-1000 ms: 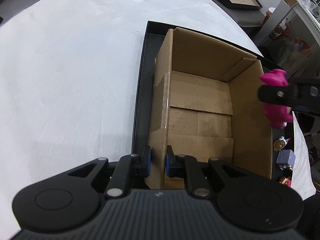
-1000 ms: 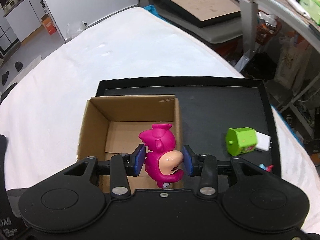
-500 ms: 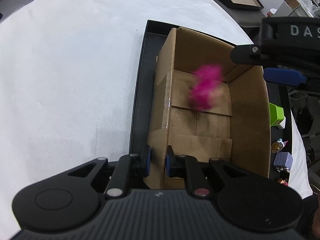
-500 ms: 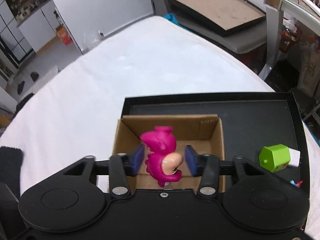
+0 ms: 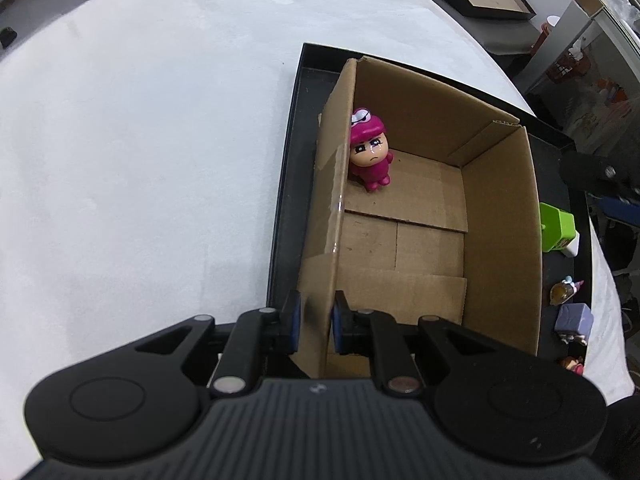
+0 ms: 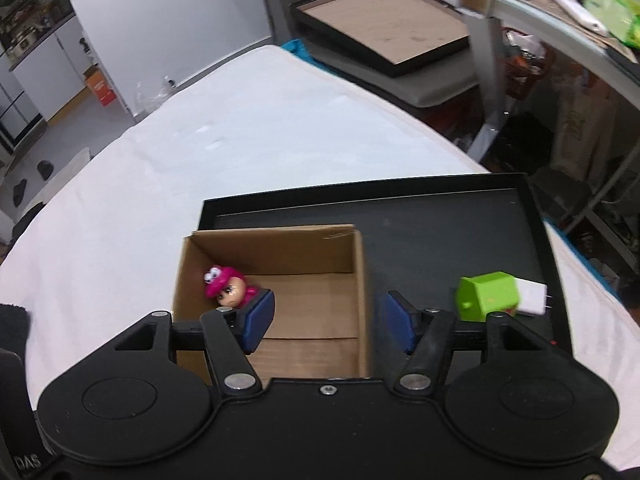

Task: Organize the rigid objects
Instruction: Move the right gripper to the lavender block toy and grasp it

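Cardboard box (image 5: 496,216) wall pinched by left hand-held gripper (image 5: 315,322). Pink figure (image 5: 370,148) standing inside box, in far left corner. Right hand-held gripper (image 6: 326,322) above box, just opened, empty.

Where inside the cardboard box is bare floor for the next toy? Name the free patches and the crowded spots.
The cardboard box holds only the pink figure, standing in its far left corner. The middle, the right wall side and the near flaps are bare. The left hand-held gripper pinches the near left wall, so that corner is tight. On the black tray, small toys crowd the near right strip.
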Available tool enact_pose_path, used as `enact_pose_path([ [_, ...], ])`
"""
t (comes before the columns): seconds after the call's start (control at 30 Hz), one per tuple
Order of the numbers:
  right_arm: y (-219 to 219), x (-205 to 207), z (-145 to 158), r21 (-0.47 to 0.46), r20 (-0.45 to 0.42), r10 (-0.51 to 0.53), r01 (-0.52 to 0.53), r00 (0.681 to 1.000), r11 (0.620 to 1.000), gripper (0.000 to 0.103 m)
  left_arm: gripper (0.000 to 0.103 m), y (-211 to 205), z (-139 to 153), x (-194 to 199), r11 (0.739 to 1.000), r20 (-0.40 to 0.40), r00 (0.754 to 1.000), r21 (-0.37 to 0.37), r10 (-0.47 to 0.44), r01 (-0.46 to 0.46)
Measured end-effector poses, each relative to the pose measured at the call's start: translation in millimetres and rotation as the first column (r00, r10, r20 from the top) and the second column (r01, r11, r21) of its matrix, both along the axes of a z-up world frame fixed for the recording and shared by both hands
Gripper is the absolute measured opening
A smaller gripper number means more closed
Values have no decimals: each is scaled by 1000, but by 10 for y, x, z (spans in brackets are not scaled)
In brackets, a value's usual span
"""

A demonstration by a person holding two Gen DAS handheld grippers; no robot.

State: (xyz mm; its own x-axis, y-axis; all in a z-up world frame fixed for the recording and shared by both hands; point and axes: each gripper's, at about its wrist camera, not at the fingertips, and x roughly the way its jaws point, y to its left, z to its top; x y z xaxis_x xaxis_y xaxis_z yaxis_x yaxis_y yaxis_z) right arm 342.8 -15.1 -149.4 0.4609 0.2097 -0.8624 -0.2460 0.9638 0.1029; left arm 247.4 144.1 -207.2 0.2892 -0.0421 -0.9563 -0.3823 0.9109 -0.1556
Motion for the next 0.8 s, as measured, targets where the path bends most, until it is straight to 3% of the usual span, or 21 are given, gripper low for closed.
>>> enact_pose_path([
  [0.17, -157, -41, 12, -24, 8, -30, 30, 1000, 999, 64, 16, -53, 24, -34, 1000, -5, 1000, 31, 0, 0],
  [0.3, -286, -100, 25, -70, 42, -75, 78, 996, 995, 82, 20, -57, 29, -55, 999, -19, 1000, 44, 19, -18],
  [0.33, -324, -117, 20, -82, 52, -83, 87, 995, 993, 82, 21, -58, 35, -56, 999, -21, 999, 47, 25, -24],
  [0.6, -671, -175, -160, -111, 24, -160, 161, 987, 981, 82, 47, -142, 157, -72, 992, -11, 1000, 123, 24, -23],
  [0.8, -942, -209, -346, -144, -13, -213, 209, 977, 967, 82, 62, -221, 238, -85, 991, 5, 1000, 133, 25, -25],
])
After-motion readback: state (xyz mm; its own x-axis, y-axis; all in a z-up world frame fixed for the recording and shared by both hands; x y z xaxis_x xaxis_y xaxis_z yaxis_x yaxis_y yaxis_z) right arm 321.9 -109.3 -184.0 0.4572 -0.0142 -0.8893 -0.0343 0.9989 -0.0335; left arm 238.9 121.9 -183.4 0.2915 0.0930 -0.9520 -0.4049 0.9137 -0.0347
